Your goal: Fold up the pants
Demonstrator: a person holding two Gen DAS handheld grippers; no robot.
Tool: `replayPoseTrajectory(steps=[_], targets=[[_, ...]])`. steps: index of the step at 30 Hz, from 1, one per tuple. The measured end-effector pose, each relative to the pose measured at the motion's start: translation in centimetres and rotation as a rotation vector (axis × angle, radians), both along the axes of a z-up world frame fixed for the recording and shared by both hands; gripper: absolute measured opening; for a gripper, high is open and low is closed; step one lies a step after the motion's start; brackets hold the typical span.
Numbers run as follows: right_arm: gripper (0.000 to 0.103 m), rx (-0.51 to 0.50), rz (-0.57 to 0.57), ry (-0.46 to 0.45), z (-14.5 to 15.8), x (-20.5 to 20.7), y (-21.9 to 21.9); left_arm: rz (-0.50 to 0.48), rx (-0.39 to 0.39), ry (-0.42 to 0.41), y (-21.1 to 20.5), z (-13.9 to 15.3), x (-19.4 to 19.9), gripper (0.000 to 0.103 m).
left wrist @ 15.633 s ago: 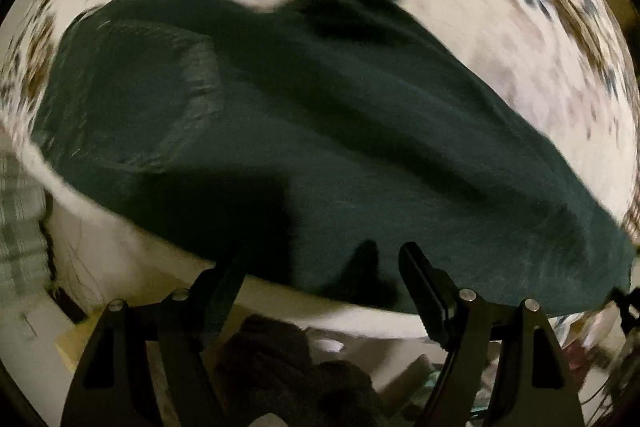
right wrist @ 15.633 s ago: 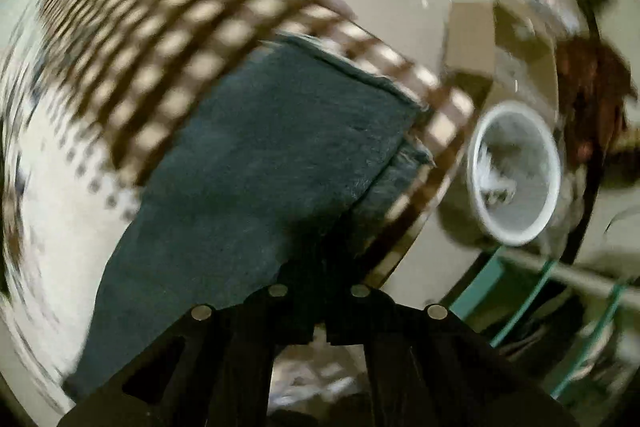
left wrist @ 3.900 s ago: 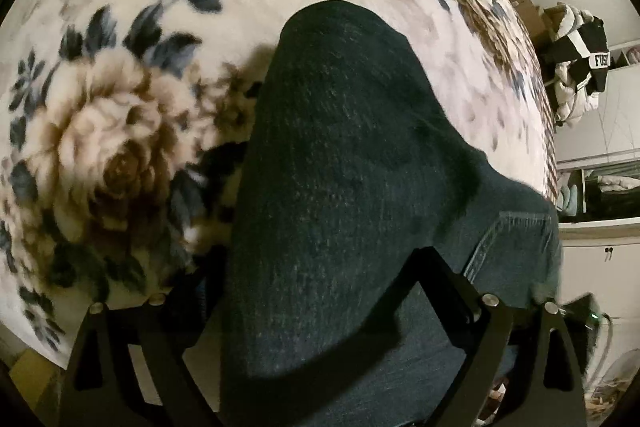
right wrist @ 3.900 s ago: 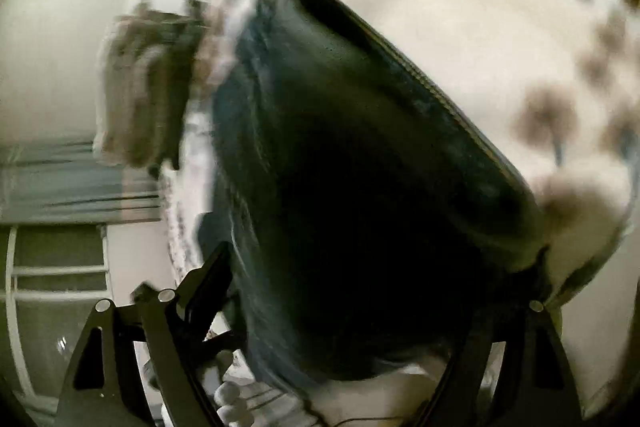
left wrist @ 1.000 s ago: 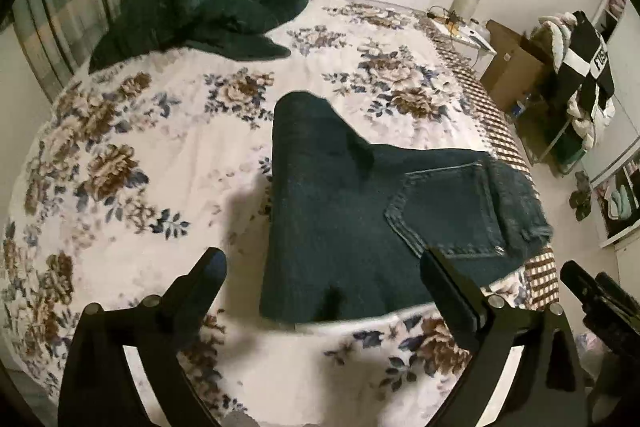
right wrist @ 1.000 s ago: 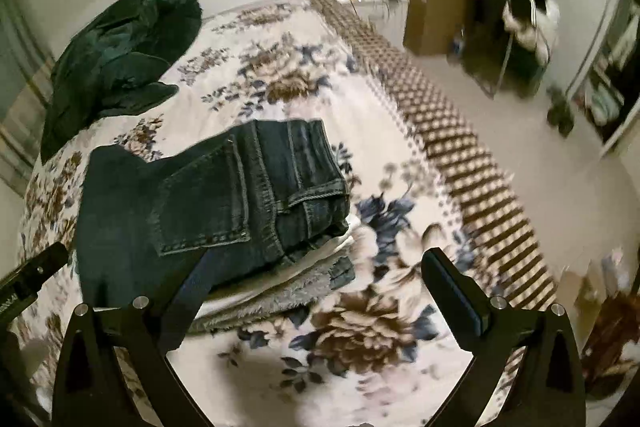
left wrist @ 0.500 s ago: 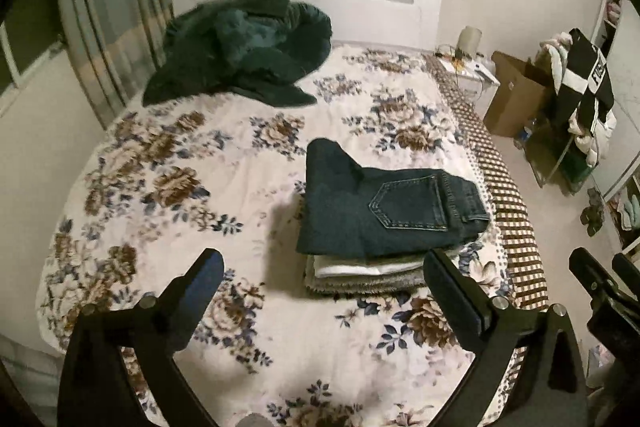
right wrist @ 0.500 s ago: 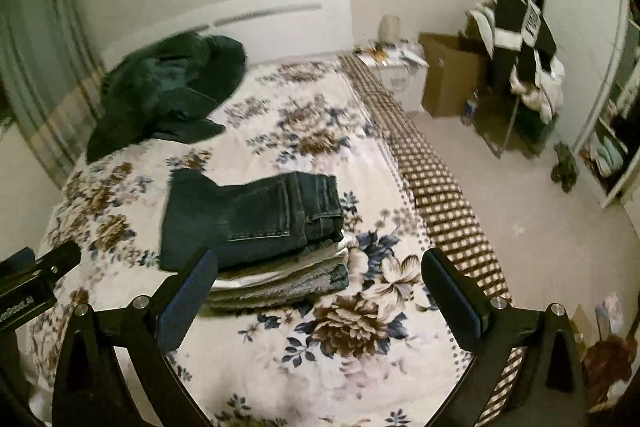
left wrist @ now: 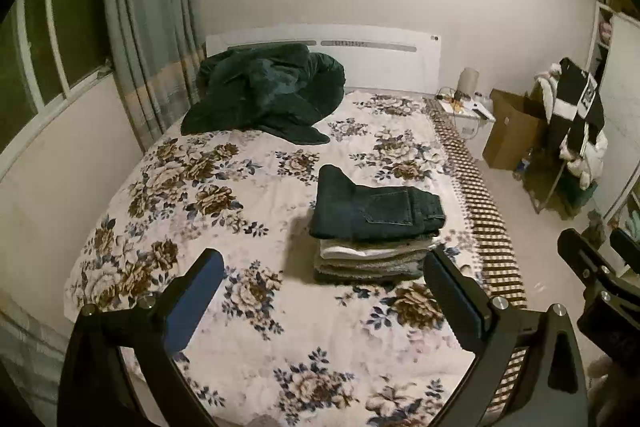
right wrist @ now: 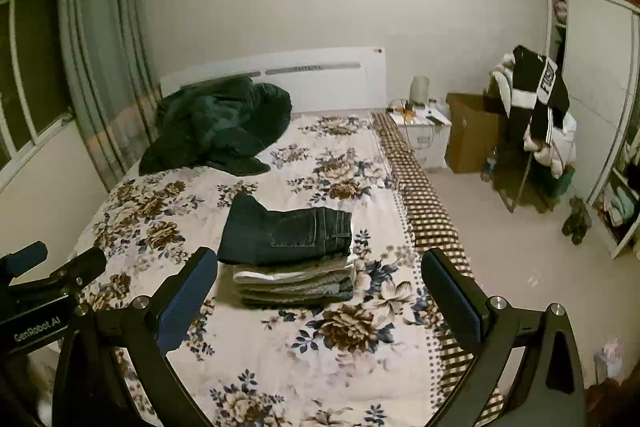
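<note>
The dark blue jeans (left wrist: 376,213) lie folded on top of a small stack of folded clothes (left wrist: 372,261) on the flowered bed (left wrist: 240,211). The jeans (right wrist: 286,235) and the stack (right wrist: 296,285) also show in the right wrist view. My left gripper (left wrist: 324,275) is open and empty, held well back above the foot of the bed. My right gripper (right wrist: 318,281) is open and empty, also well back from the stack. The right gripper shows at the edge of the left wrist view (left wrist: 596,267), and the left gripper shows at the edge of the right wrist view (right wrist: 52,267).
A dark green quilt (left wrist: 268,91) is heaped at the white headboard (left wrist: 380,55). A curtain and window (left wrist: 132,39) are on the left. A nightstand (right wrist: 424,131), a cardboard box (right wrist: 468,131) and a clothes-laden rack (right wrist: 536,123) stand right of the bed.
Both grippers have pulled back and up from the stack, so the whole bed and room now show. The jeans stay folded on the stack.
</note>
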State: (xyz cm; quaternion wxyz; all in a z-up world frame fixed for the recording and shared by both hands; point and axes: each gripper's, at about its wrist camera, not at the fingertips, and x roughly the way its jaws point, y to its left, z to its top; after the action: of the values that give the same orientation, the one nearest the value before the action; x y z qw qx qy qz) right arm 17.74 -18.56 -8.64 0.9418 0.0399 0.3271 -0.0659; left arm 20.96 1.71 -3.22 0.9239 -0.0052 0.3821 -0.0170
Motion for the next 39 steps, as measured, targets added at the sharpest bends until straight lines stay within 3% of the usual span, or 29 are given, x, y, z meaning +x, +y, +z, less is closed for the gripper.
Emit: replayPoseTrajectory(steps=[11, 39], targets=[[0.103, -0.026, -0.002, -0.039, 5.8, -8.4, 0.4, -0.008, -0.02, -0.044, 0.4, 3.0, -5.8, 0.102], [0.103, -0.028, -0.004, -0.027, 6.7, -8.4, 1.6, -0.021, 0.017, -0.069, 1.8, 3.3, -8.0, 0.103]])
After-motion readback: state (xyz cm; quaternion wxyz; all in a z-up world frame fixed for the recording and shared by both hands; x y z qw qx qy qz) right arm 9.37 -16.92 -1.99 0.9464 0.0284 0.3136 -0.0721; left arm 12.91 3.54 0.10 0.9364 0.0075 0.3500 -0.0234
